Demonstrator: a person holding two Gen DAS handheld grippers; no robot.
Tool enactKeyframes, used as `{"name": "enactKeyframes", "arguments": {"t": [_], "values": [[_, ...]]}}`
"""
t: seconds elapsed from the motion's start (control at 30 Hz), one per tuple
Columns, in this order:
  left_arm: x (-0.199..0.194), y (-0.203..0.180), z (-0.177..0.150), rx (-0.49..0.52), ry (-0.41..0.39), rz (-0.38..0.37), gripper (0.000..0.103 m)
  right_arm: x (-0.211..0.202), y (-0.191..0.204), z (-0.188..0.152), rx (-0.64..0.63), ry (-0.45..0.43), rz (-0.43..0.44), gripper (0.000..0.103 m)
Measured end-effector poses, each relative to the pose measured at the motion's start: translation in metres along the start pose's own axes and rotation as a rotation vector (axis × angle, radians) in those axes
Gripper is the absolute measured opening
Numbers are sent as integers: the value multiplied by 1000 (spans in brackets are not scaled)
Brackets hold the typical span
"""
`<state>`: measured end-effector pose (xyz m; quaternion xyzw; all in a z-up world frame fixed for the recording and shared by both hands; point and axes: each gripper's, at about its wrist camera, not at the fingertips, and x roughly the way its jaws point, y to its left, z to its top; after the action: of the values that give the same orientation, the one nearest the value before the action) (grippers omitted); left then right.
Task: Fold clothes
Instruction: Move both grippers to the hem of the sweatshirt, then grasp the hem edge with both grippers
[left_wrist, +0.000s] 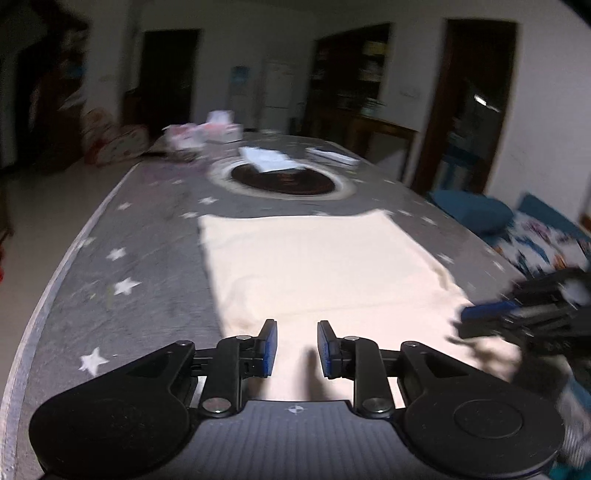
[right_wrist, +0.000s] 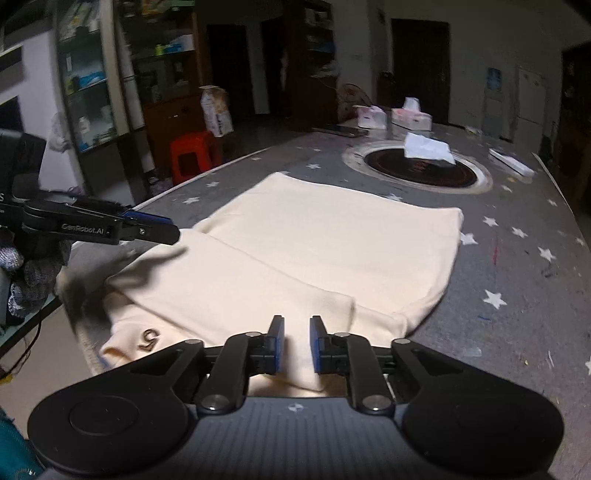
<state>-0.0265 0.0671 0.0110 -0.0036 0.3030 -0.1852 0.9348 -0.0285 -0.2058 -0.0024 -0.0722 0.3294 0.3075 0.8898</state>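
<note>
Both grippers hover with jaws parted and nothing between them: the left gripper (left_wrist: 297, 349) and the right gripper (right_wrist: 297, 343), each over the near edge of the cream knit garment (right_wrist: 325, 240). It lies partly folded, flat on the grey star-patterned worktop (right_wrist: 517, 280). Beyond it sits a round dark inset plate (right_wrist: 421, 170) bearing white crumpled paper (right_wrist: 428, 147).

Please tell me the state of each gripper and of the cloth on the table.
left gripper: open, above the garment's near edge, holding nothing.
right gripper: open, above the garment's near edge, holding nothing.
cream garment: partly folded, lying flat on the star-patterned table.
</note>
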Motion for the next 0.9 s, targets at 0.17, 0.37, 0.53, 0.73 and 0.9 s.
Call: {"name": "enactKeyframes", "arguments": {"t": [0.17, 0.37, 0.53, 0.73, 0.9], "values": [[-22, -32, -15, 188, 2, -42, 43, 1, 7, -9, -46, 27, 4, 21], [-38, -52, -40, 415, 25, -52, 44, -14, 11, -9, -84, 15, 7, 27], [-44, -64, -56, 557, 27, -56, 44, -26, 14, -14, -116, 22, 0, 36], [-34, -78, -69, 663, 3, -54, 44, -36, 18, -23, -177, 48, -17, 42], [-28, -83, -71, 672, -24, -73, 18, -44, 24, -31, -271, 65, -39, 53]]}}
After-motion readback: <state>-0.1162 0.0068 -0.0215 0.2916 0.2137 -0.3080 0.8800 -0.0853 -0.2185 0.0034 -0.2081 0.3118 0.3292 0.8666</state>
